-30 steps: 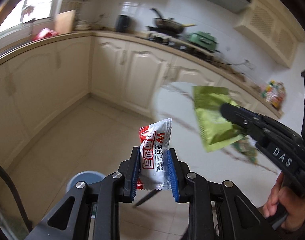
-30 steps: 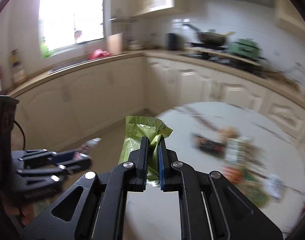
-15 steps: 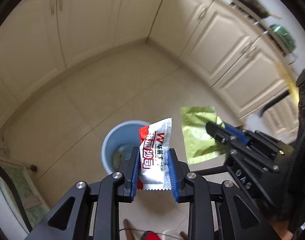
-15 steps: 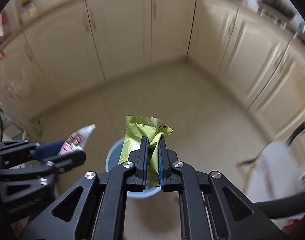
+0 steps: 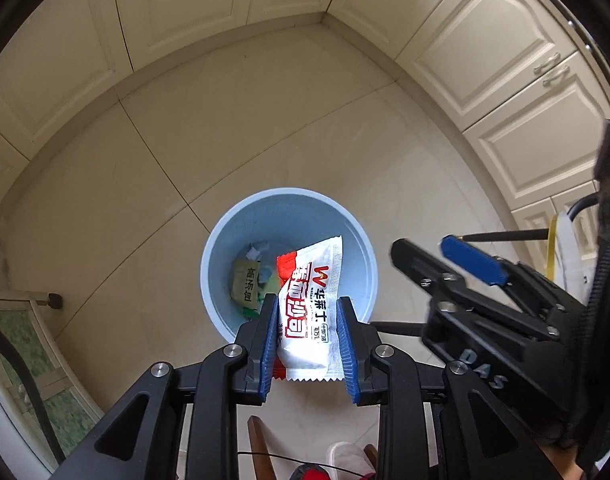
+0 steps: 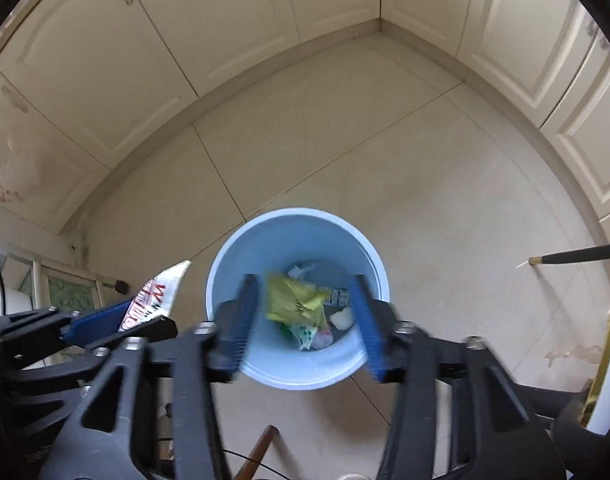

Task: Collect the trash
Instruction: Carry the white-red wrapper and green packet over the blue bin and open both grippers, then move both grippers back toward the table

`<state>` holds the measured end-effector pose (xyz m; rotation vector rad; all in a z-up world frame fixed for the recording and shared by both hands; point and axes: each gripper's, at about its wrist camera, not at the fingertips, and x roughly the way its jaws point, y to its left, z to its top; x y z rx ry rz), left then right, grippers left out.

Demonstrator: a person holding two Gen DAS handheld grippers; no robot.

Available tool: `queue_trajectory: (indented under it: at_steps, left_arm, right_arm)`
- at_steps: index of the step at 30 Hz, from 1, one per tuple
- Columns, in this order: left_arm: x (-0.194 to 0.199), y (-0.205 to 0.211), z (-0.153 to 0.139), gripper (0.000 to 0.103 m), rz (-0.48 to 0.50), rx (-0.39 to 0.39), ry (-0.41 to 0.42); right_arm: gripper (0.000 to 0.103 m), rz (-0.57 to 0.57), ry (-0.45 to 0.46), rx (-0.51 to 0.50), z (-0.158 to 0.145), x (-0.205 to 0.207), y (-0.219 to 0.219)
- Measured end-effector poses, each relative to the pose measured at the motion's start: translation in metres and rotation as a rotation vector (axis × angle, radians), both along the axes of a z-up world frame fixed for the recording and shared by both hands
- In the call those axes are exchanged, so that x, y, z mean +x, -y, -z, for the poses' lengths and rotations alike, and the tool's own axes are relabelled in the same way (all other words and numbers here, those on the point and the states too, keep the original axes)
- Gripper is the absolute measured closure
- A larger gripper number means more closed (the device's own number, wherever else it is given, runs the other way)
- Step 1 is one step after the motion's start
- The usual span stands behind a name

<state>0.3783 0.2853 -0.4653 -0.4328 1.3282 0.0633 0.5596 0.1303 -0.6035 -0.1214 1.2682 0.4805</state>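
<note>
A light blue trash bin (image 5: 221,248) stands on the tiled floor below both grippers; it also shows in the right wrist view (image 6: 265,232). My left gripper (image 5: 307,320) is shut on a red and white sauce packet (image 5: 311,312) and holds it over the bin's near rim. My right gripper (image 6: 305,312) is open above the bin, and the green wrapper (image 6: 293,300) is blurred inside the bin's mouth below it. Several other wrappers lie at the bin's bottom. The right gripper (image 5: 445,256) shows open in the left wrist view.
Cream cabinets (image 5: 485,40) line the floor on two sides and meet in a corner. A glass-fronted unit (image 5: 25,340) stands at the left. A table edge and dark leg (image 6: 577,256) are at the right. A wooden chair part (image 5: 259,452) is below.
Both grippers swung from the table down over the bin. My right gripper opened and the green wrapper dropped out of it into the bin. The left still holds its packet.
</note>
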Motion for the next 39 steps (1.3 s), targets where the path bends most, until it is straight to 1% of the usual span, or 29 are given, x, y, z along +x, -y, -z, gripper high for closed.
queue_trajectory:
  at_steps: [2,4,6,7,8,9,10,14,17,19,20,21,23,25,27,29,31,33,35,37,39]
  left_arm:
    - [0.009,0.004,0.006,0.076,0.009,-0.002,-0.006]
    - [0.019,0.002,0.012,0.075,0.008,-0.006,-0.019]
    - [0.022,0.014,0.020,0.071,0.007,0.000,-0.031]
    - [0.029,0.020,0.023,0.062,0.008,-0.003,-0.036]
    - [0.032,0.022,0.022,0.049,0.009,-0.004,-0.034]
    - [0.035,0.023,0.020,0.044,0.004,0.007,-0.025]
    - [0.033,0.024,0.016,0.042,0.002,0.015,-0.019]
    - [0.032,0.019,-0.009,0.042,-0.038,0.051,0.019]
    - [0.021,0.016,-0.041,0.042,-0.081,0.111,0.079]
    - [0.012,0.013,-0.069,0.042,-0.117,0.158,0.137]
    - [0.007,0.013,-0.080,0.041,-0.129,0.173,0.160]
    - [0.003,0.012,-0.092,0.041,-0.145,0.191,0.187]
    - [-0.009,0.016,-0.122,0.040,-0.170,0.230,0.257]
    - [-0.020,0.020,-0.148,0.036,-0.188,0.272,0.324]
    - [-0.035,0.030,-0.178,0.032,-0.205,0.327,0.406]
    - [-0.051,0.043,-0.209,0.025,-0.207,0.366,0.501]
    - [-0.066,0.061,-0.232,0.023,-0.209,0.394,0.572]
    - [-0.079,0.079,-0.252,0.021,-0.197,0.403,0.647]
    - [-0.094,0.099,-0.269,0.013,-0.171,0.401,0.719]
    - [-0.117,0.129,-0.280,0.012,-0.138,0.413,0.799]
    - [-0.130,0.148,-0.290,0.007,-0.110,0.442,0.863]
  right_arm:
    - [0.050,0.014,0.011,-0.010,-0.002,0.002,0.003]
    - [0.050,0.037,0.020,-0.024,-0.011,0.006,0.011]
    - [0.050,0.062,0.028,-0.024,-0.018,0.008,0.018]
    - [0.050,0.070,0.033,-0.024,-0.021,0.009,0.021]
    - [0.050,0.074,0.039,-0.027,-0.027,0.009,0.020]
    - [0.050,0.076,0.048,-0.032,-0.031,0.010,0.022]
    - [0.050,0.077,0.053,-0.029,-0.036,0.011,0.023]
    - [0.050,0.088,0.075,-0.003,-0.059,0.007,0.029]
    - [0.050,0.083,0.101,0.019,-0.080,-0.001,0.029]
    - [0.045,0.075,0.129,0.043,-0.102,-0.009,0.030]
    - [0.041,0.070,0.147,0.051,-0.114,-0.013,0.031]
    - [0.039,0.064,0.166,0.060,-0.124,-0.018,0.030]
    - [0.038,0.049,0.216,0.083,-0.149,-0.030,0.030]
    - [0.033,0.033,0.283,0.092,-0.183,-0.047,0.032]
    - [0.015,0.032,0.348,0.086,-0.210,-0.064,0.033]
    - [0.009,0.036,0.423,0.082,-0.240,-0.084,0.039]
    - [0.008,0.042,0.500,0.090,-0.272,-0.106,0.050]
    - [0.001,0.069,0.565,0.089,-0.304,-0.131,0.064]
    - [0.000,0.093,0.605,0.117,-0.331,-0.151,0.076]
    - [0.000,0.117,0.663,0.133,-0.362,-0.174,0.093]
    - [0.000,0.140,0.740,0.131,-0.390,-0.200,0.110]
